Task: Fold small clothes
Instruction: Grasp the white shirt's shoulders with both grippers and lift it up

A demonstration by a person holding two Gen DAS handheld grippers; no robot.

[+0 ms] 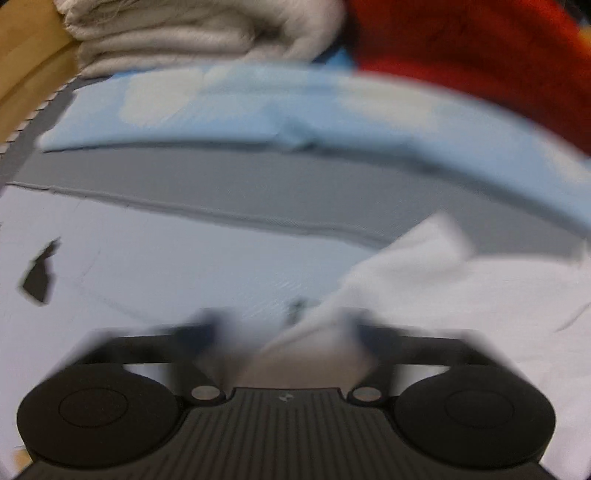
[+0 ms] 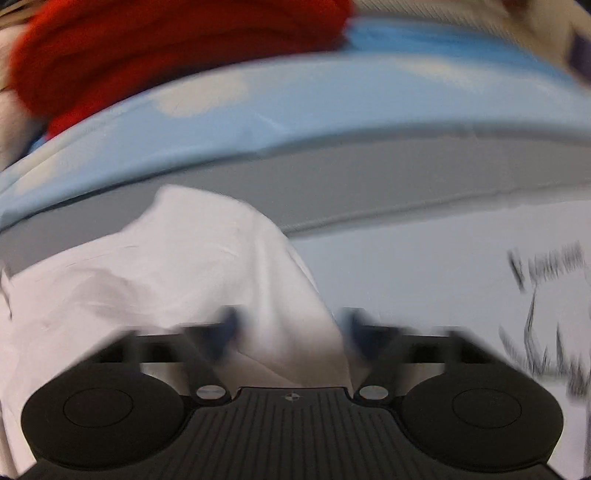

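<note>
Between the fingers of the left gripper (image 1: 284,328), at 6 o'clock of its view, white fabric of the white garment (image 1: 443,288) bunches; blur hides whether the jaws pinch it. The garment spreads toward 3–4 o'clock over a pale sheet (image 1: 147,258). Right gripper (image 2: 291,328): fingers spread either side of a raised peak of the same garment (image 2: 184,266); clamping, cannot tell. At 12 o'clock, a light blue cloth (image 1: 295,107), a red garment (image 1: 480,48) and a folded beige towel (image 1: 184,33).

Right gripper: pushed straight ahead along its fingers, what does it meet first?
The white garment already bunched between the right gripper fingers; beyond it, probably the light blue fabric. Blur makes depth uncertain.
</note>
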